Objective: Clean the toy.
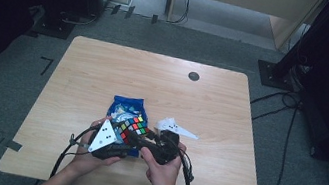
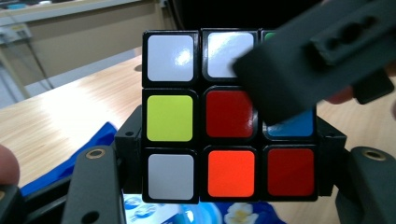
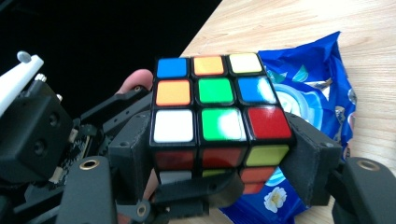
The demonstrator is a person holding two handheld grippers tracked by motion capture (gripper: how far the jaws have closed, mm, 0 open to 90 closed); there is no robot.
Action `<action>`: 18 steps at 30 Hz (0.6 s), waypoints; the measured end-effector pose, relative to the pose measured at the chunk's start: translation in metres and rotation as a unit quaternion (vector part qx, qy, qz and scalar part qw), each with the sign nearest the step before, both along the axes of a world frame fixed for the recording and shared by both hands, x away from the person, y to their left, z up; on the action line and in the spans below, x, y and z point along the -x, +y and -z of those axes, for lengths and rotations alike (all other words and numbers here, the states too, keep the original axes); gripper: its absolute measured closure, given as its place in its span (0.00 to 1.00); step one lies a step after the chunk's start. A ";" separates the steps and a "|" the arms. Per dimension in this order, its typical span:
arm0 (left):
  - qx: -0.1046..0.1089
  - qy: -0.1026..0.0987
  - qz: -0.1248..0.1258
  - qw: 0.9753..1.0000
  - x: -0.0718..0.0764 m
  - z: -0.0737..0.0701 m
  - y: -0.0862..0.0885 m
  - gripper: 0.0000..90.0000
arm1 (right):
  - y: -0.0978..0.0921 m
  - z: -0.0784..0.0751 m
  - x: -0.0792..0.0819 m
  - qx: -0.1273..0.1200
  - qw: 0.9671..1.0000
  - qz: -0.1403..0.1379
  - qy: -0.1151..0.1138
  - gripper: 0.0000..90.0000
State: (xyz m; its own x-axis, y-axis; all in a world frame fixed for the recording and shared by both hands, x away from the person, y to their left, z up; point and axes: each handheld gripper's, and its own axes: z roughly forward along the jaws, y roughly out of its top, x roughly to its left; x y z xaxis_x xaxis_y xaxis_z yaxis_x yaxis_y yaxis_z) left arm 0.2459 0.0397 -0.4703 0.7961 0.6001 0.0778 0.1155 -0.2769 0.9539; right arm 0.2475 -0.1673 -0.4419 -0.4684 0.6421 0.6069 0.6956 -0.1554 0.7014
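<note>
While both jaws clamp it, the cube (image 3: 219, 112) sits inside the right hand-held gripper (image 3: 219, 154).

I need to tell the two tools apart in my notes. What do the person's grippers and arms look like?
Both grippers, left gripper and right gripper, are black with blocky two-part jaws and brass-coloured screws. Each carries a pale three-cornered plate with dark dots and trails a black cable. The forearms are bare; no sleeves show.
</note>
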 end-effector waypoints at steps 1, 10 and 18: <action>0.004 0.008 0.005 1.000 -0.001 0.000 0.001 0.38 | 0.000 -0.001 0.000 0.002 1.000 0.001 0.000 0.38; -0.033 0.028 0.043 0.998 -0.010 0.007 0.007 0.39 | -0.026 -0.011 -0.005 0.011 1.000 0.017 0.000 0.39; -0.033 0.001 0.038 0.999 -0.010 0.003 0.010 0.38 | -0.032 -0.019 -0.007 0.026 0.999 -0.033 0.013 0.38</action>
